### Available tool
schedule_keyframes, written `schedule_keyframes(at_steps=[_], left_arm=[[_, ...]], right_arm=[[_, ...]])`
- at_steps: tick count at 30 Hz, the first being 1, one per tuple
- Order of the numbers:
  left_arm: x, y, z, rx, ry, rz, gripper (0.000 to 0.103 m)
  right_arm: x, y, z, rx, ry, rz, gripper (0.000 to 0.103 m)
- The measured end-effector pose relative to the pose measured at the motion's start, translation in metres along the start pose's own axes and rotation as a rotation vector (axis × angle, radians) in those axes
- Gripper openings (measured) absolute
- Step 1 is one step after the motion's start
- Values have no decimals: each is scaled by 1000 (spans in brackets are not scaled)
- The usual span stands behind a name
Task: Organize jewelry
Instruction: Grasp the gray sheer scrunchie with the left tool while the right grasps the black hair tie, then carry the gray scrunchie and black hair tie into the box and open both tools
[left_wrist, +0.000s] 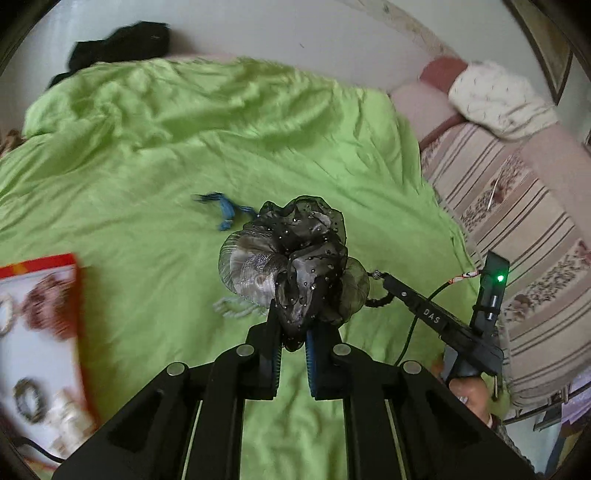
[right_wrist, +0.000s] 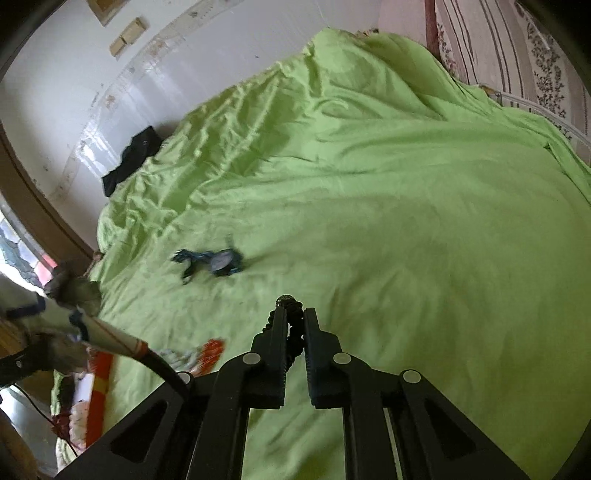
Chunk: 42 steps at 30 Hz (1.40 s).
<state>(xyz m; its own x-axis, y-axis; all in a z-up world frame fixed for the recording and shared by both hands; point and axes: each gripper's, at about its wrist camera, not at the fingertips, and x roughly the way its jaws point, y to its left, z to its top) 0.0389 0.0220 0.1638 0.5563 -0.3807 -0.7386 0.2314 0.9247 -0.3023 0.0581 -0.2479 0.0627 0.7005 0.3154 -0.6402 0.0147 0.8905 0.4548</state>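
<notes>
In the left wrist view the left gripper (left_wrist: 293, 325) is clenched on a dark grey sheer organza scrunchie dotted with small rhinestones (left_wrist: 291, 258). The lower fold of the fabric is pinched between the two black fingers (left_wrist: 271, 332), and the ruffled bulk billows above the fingertips at the middle of the frame, clear of the bed below. Just left of the fingertips, a pale bluish-white beaded piece (left_wrist: 232, 308) lies on the wrinkled lime-green bedsheet (left_wrist: 147, 166); it is blurred and partly hidden behind the scrunchie. Further up, left of centre, a blue tasselled thread ornament (left_wrist: 223, 212) rests on the sheet. At the left edge lies a white box with a red border (left_wrist: 79, 306) holding several jewellery pieces, smeared by motion.

At the right of that view the right gripper (left_wrist: 384, 280) reaches in, its tip almost touching the scrunchie's right side. In the right wrist view the right gripper (right_wrist: 294, 317) is closed on a black beaded strand (right_wrist: 293, 332), which runs down between the narrowed fingers and shows a round bead at the tips. The blue ornament (right_wrist: 212, 260) lies beyond on the sheet, left of centre. A black cloth (right_wrist: 131, 158) sits at the bed's far edge in the upper left, against the white wall (right_wrist: 74, 55).
</notes>
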Motion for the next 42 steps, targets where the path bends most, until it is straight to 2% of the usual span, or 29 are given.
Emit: schedule_keyframes(at_steps=[3,6,11,15,19,24,28,33,36,42], left_arm=[[-41,35,-11,-43,-38,32,10],[-80,77,-25,-83,-88,116,10],[-114,156,-42,-235,-122,176,10],[-116,203,-57,-328,-132,214,10],[-98,246,-69,-420,-101,214,10],[-82,290,-76,-469,-73,269,10],[-78,312,-79,-497,-49,260,10],[-75,317,-79,-480,-29,258,10],[-75,322,-83,-492,-26,237,10],[-74,325,-83,-498,-40,266,10]], right_arm=[[-17,16,-13,5,-8,30,9],[-28,41,-29,-24,4,49,9],[-38,93,-58,-111,45,67,9],[-35,140,-67,-170,85,87,9],[-25,188,-72,-224,122,115,9],[-3,259,-83,-301,180,161,9],[17,304,-97,-354,221,184,10],[49,351,-115,-387,272,210,10],[65,364,-125,-391,299,208,10],[97,371,-139,-402,348,158,10]])
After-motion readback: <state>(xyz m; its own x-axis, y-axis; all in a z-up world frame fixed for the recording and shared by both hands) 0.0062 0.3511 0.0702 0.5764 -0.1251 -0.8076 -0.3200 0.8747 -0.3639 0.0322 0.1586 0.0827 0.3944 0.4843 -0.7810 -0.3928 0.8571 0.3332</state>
